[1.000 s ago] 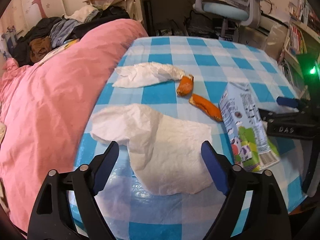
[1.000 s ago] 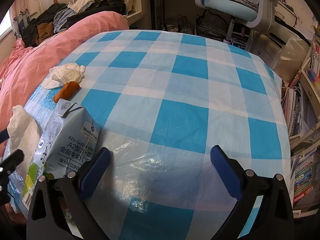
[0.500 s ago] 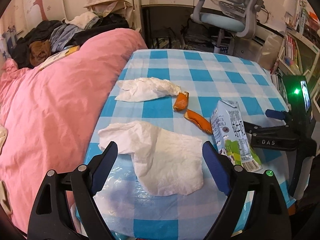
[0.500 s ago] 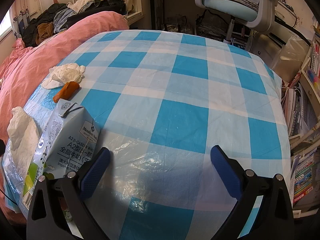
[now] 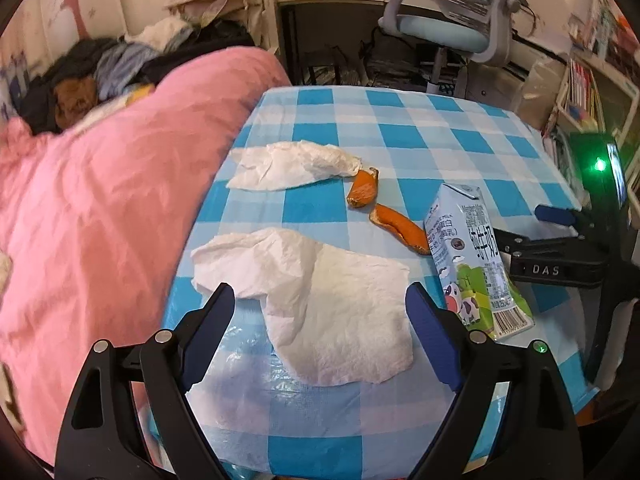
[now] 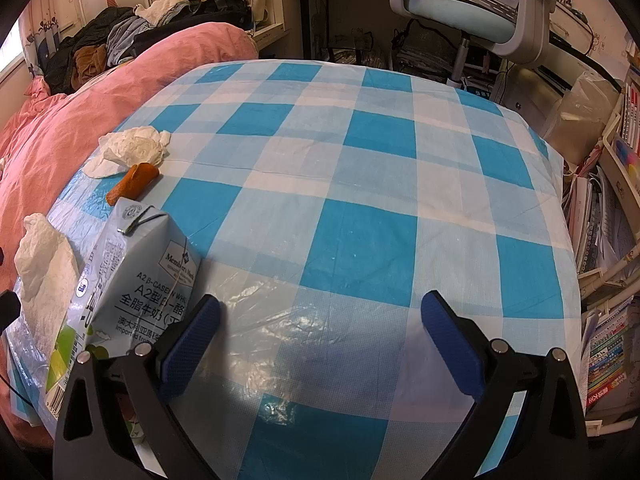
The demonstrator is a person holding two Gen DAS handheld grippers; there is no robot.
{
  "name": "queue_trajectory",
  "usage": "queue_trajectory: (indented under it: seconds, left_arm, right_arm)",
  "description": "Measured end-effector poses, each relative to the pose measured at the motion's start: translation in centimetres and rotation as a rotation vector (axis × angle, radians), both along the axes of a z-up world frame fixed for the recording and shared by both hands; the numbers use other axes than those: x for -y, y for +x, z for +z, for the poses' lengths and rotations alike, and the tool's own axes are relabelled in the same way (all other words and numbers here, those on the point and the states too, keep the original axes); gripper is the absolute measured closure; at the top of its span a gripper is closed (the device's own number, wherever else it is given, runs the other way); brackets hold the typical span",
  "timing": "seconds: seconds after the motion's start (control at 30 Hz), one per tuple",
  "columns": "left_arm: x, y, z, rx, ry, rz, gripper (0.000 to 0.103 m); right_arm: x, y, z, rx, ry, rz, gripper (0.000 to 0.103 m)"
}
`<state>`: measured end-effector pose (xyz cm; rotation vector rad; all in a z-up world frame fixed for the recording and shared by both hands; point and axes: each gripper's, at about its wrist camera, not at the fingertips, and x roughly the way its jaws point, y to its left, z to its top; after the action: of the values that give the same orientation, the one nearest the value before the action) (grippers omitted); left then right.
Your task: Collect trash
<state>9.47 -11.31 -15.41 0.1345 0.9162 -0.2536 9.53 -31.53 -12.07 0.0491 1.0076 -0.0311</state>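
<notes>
On the blue checked table (image 5: 400,136) lie a large white tissue (image 5: 332,312), a second crumpled tissue (image 5: 292,166), two orange peel pieces (image 5: 364,190) (image 5: 400,230) and a light blue milk carton (image 5: 472,256) on its side. My left gripper (image 5: 320,308) is open and empty, raised over the near end of the large tissue. My right gripper (image 6: 320,316) is open and empty above bare tablecloth, with the milk carton (image 6: 132,276) just left of its left finger. The far tissue (image 6: 132,150), one peel (image 6: 134,182) and the large tissue (image 6: 44,264) also show in the right wrist view.
A pink duvet (image 5: 100,220) lies against the table's left edge, with a pile of clothes (image 5: 104,76) behind it. A blue office chair (image 6: 472,12) stands past the far edge. Bookshelves (image 6: 608,280) run along the right side.
My left gripper has pulled back and risen from the large tissue, so more of the table shows. The right gripper has not moved.
</notes>
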Motion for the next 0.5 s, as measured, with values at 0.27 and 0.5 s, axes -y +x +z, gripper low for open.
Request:
queue_trajectory:
  seconds: [0.27,0.5]
  left_arm:
    - [-3.4,1.7,-1.8,-0.123,-0.198,0.080,0.019]
    - [-3.2,2.1,-2.8,-0.124,-0.195,0.076,0.019]
  right_arm:
    - [0.0,0.1,0.0,0.000,0.000,0.000,0.006]
    - [0.0,0.1,0.0,0.000,0.000,0.000,0.006]
